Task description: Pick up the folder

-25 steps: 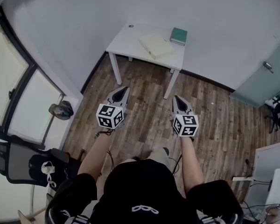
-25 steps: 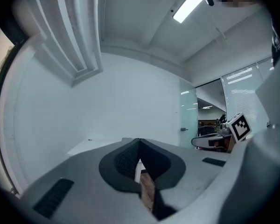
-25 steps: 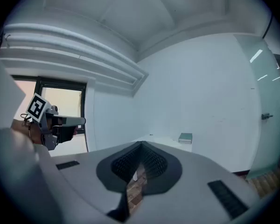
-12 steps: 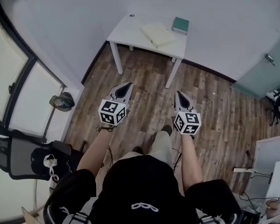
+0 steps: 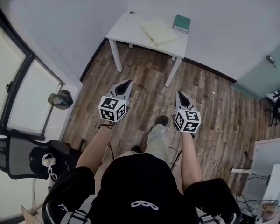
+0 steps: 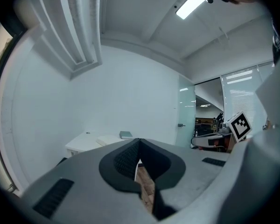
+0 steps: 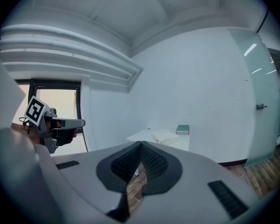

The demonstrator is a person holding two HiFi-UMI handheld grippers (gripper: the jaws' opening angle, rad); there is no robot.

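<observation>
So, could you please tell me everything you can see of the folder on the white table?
The folder is pale cream, rectangular and closed, lying flat and askew on the white table. A small green book sits close beside it toward the wall; whether they touch is unclear. Nothing else touches it.

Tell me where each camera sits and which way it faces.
Head view: on the person's head, facing steeply down at wooden floor and white rectangular table; arms and legs show.
Left gripper view: on the left hand-held gripper, looking along its shut jaws toward the table.
Right gripper view: on the right hand-held gripper, likewise, jaws shut.
Shared: all show the flat cream folder beside a green book.
</observation>
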